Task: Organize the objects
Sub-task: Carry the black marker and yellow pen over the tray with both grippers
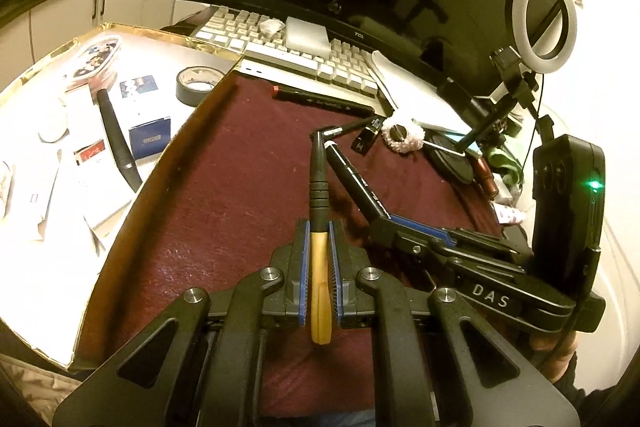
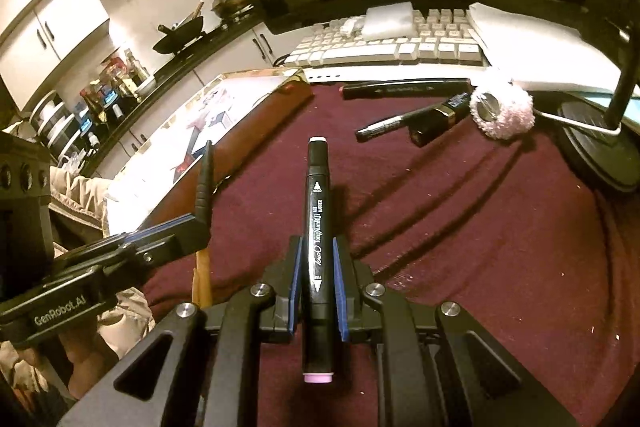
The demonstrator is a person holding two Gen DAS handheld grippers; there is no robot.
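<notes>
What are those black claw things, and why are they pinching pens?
They are two hand-held grippers, tools a person squeezes, each with a small camera looking along its two fingers. That is why each picture shows a claw from behind.

The left gripper is shut on a brush with a yellow wooden handle and a black front part. The right gripper is shut on a black art marker with a pink end cap.

Both hang over a dark red cloth. Lying on it are another black marker, a thin pen and a fluffy pink ring. Behind sits a white keyboard.
</notes>
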